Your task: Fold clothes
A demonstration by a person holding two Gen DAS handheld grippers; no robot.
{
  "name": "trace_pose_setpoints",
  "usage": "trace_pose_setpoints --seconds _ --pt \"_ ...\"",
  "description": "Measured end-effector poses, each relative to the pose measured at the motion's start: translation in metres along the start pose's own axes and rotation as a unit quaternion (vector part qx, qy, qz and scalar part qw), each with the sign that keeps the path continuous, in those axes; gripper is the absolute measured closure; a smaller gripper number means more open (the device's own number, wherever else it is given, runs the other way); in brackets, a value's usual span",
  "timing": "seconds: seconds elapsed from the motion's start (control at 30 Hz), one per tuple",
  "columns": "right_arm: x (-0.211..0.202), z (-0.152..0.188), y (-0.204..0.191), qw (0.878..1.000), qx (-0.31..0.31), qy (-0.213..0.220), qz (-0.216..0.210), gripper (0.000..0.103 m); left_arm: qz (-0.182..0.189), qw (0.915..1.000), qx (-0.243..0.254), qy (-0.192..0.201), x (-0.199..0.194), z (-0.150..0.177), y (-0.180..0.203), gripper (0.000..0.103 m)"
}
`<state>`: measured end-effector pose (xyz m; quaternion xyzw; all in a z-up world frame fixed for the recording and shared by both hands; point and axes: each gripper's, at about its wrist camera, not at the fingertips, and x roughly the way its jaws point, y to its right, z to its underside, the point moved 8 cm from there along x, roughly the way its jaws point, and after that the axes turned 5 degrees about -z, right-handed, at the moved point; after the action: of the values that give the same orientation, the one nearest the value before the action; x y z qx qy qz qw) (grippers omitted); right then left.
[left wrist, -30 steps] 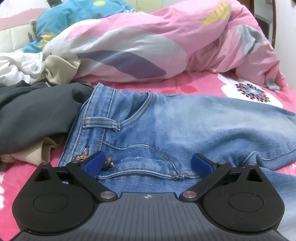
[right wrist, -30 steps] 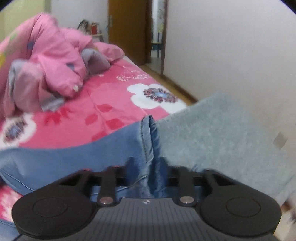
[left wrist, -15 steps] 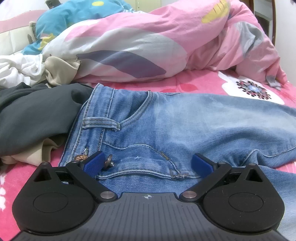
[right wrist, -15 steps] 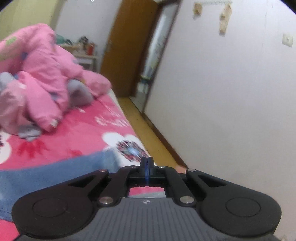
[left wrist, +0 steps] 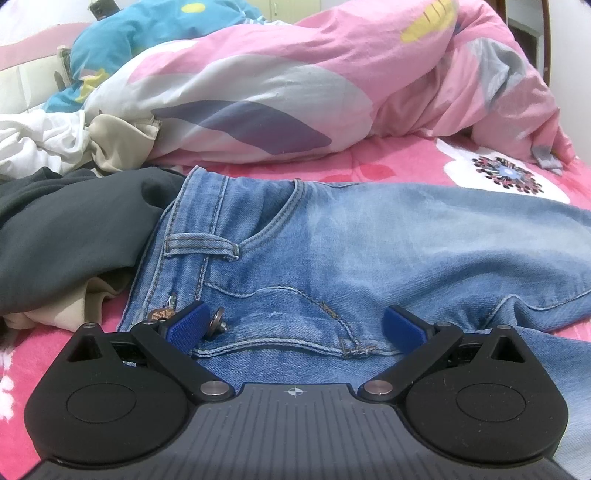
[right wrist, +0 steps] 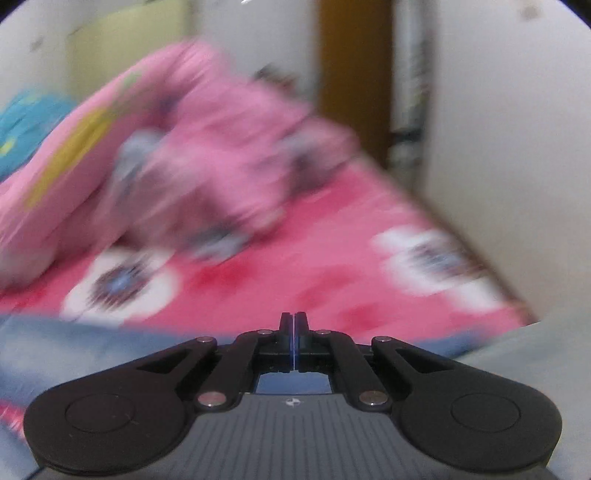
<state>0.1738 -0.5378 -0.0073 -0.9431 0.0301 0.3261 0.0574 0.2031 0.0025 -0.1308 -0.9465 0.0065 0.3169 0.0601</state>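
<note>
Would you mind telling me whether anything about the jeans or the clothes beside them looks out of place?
The jeans lie fairly flat, but a dark grey garment is heaped against their waistband, crumpled over beige cloth. The lower leg edge is rumpled.

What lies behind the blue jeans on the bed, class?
Behind the blue jeans lies a bunched pink quilt on the pink floral bedsheet, with a blue patterned cloth farther back. Whatever the quilt covers cannot be seen.
</note>
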Motion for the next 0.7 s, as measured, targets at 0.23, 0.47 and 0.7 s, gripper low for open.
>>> trace_pose_setpoints --seconds 0.23,0.47,0.7 --pt "0.078 0.075 0.067 0.989 0.074 -0.078 0.1 0.103 0.003 1.0 -0.003 0.0 0.0 0.0 0.0 0.001" --pt "0.056 0.033 0.063 0.99 0.086 -0.03 0.107 0.09 0.002 1.0 -0.002 -0.001 0.001 0.0 0.0 0.001" --pt "0.065 0.041 0.055 0.983 0.03 -0.069 0.165 0.079 0.005 1.0 -0.004 -0.006 0.0 -0.001 -0.001 0.001"
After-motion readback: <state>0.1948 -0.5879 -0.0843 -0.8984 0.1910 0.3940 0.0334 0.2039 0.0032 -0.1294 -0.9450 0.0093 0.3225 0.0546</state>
